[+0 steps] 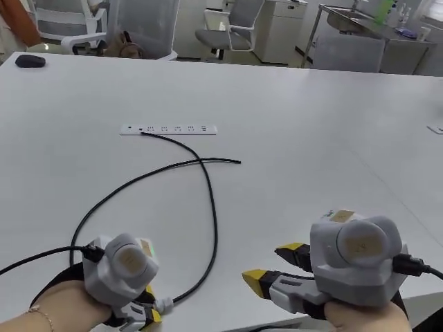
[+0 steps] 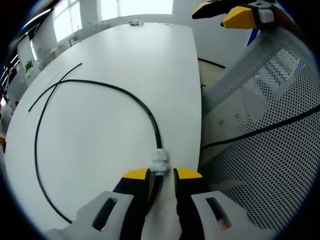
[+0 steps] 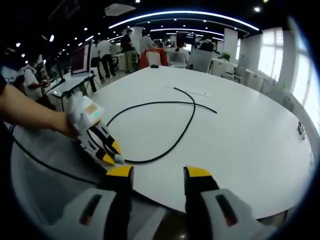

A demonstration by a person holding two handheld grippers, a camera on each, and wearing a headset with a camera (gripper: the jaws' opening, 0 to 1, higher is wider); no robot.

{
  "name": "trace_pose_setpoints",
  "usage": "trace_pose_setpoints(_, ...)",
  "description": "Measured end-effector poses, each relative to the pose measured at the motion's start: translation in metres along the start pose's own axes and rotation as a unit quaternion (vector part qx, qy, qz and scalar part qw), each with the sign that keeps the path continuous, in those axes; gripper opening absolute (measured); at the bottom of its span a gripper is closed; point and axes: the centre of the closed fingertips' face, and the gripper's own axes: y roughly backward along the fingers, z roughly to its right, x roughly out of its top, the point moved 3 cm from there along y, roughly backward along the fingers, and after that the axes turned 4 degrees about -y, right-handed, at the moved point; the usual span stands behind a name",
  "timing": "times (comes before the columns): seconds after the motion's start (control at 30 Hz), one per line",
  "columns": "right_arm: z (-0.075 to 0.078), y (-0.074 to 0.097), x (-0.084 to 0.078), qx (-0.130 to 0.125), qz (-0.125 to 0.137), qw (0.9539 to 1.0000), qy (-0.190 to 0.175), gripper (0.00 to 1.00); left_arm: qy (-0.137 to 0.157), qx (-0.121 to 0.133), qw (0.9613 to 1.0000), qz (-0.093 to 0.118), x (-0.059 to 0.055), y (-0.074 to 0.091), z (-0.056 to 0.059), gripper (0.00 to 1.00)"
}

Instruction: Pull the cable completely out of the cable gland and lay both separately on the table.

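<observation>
Cable gland (image 2: 160, 161): one unit, white, seated at the tips of the left gripper (image 2: 162, 173). Its long axis runs in line with that gripper's jaws. The head points straight out ahead of the tips, which in the head view is toward the right gripper (image 3: 159, 172). The left gripper's jaws are drawn in close on the gland's rear end, with the head projecting just past the yellow tips. The gland sits over the near edge of the table (image 1: 311, 138); whether it touches the surface cannot be told.

Cable (image 1: 214, 221): black. It leaves the gland's head directly ahead of the left gripper, bows out toward the right gripper's side, then swings back. It ends at the power strip (image 1: 168, 129), one unit, white, well ahead of both grippers. A second black run crosses the first once, short of the strip. One end of it lies free on the table; the other drops behind the left gripper. Whether the two runs are one cable cannot be told.

Right gripper: jaws spread wide, nothing between them, well apart from the gland, tips turned toward the left gripper's side.

Labels: one tan sticker (image 1: 342, 216) on each gripper housing, print too small to read. Socket markings on the strip are not legible.

Farther out: one dark mouse (image 1: 30, 61) lies at the table's far corner on the left gripper's side. A white mesh chair (image 2: 260, 115) stands just beside the left gripper.
</observation>
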Motion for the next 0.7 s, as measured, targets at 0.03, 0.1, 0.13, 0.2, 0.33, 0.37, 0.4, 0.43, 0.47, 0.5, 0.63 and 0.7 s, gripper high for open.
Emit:
trace_pose_setpoints(0.03,0.0,0.0,-0.001,0.001,0.0,1.0,-0.001,0.41,0.003,0.001,1.0,0.001,0.0,-0.001,0.0,0.21)
trace_pose_setpoints(0.1,0.0,-0.001,-0.001,0.003,-0.001,1.0,-0.002,0.4,0.008,0.003,1.0,0.002,0.001,-0.001,-0.002,0.2)
trace_pose_setpoints(0.13,-0.001,-0.001,-0.002,0.003,-0.002,1.0,-0.002,0.4,0.009,0.003,0.9999,0.007,0.002,-0.002,-0.001,0.2)
trace_pose_setpoints(0.2,-0.001,-0.001,-0.002,0.003,-0.002,1.0,-0.001,0.4,0.011,0.006,0.9999,0.011,0.003,-0.003,-0.002,0.2)
trace_pose_setpoints(0.33,0.0,-0.001,-0.001,0.003,-0.002,1.0,-0.002,0.4,0.014,0.01,0.9998,0.012,0.004,-0.003,-0.003,0.18)
trace_pose_setpoints(0.37,0.0,-0.001,-0.001,0.003,-0.002,1.0,-0.002,0.4,0.015,0.01,0.9998,0.013,0.004,-0.004,-0.004,0.18)
trace_pose_setpoints(0.4,0.0,-0.001,-0.001,0.003,-0.002,1.0,-0.002,0.4,0.015,0.011,0.9997,0.014,0.004,-0.003,-0.004,0.18)
trace_pose_setpoints(0.43,0.0,-0.001,-0.001,0.003,-0.002,1.0,-0.002,0.4,0.015,0.011,0.9997,0.014,0.004,-0.003,-0.003,0.18)
trace_pose_setpoints(0.47,0.0,-0.001,-0.001,0.004,-0.002,1.0,-0.002,0.4,0.014,0.011,0.9998,0.013,0.004,-0.003,-0.003,0.18)
trace_pose_setpoints(0.5,0.0,-0.001,-0.001,0.004,-0.002,1.0,-0.002,0.4,0.01,0.013,0.9998,0.01,0.004,-0.003,-0.003,0.18)
trace_pose_setpoints(0.63,-0.002,-0.001,0.001,0.016,0.001,0.9999,0.0,0.39,0.022,-0.006,0.9997,0.005,0.004,0.002,0.001,0.18)
trace_pose_setpoints(0.7,-0.003,0.0,0.002,0.025,0.001,0.9997,0.0,0.39,0.025,-0.013,0.9996,0.004,0.005,0.009,0.002,0.17)
